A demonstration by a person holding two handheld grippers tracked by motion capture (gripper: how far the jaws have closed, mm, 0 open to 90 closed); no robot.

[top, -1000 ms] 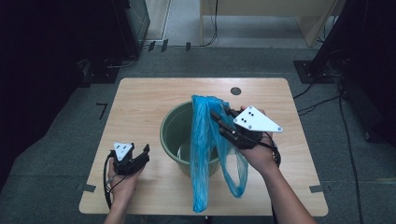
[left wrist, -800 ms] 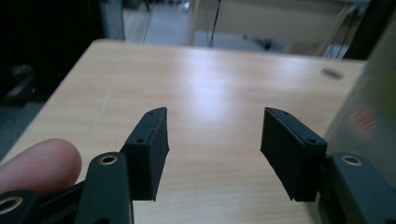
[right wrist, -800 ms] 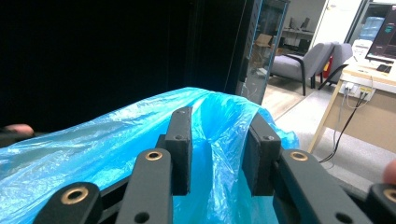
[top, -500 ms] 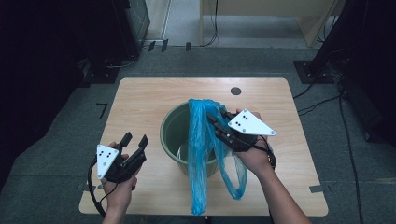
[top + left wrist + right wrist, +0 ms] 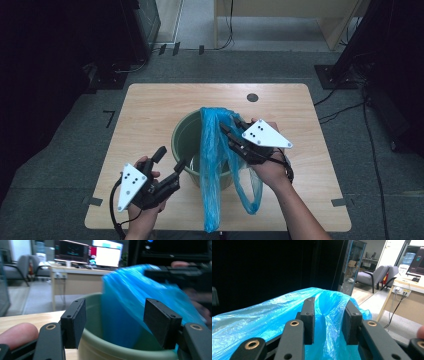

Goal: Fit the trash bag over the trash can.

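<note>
The right hand-held gripper (image 5: 231,125) is clamped on a thin blue plastic bag (image 5: 216,165) draped over the round green plastic bucket (image 5: 186,137) mid-table (image 5: 150,110). The left hand-held gripper (image 5: 169,158), jaws apart and just opening wider with nothing between them, points at the bucket's near-left rim.

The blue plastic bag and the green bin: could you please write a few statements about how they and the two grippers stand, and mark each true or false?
1. The blue plastic bag hangs over the rim of the green bin and down its front. True.
2. The right gripper has a fold of the bag between its jaws. True.
3. The left gripper is clamped on the bag. False: its jaws are open with nothing between the pads, beside the bin; they have just been opening.
4. The bin lies tipped on its side. False: it stands upright on the wooden table.
5. The bag is red. False: it is blue.
</note>
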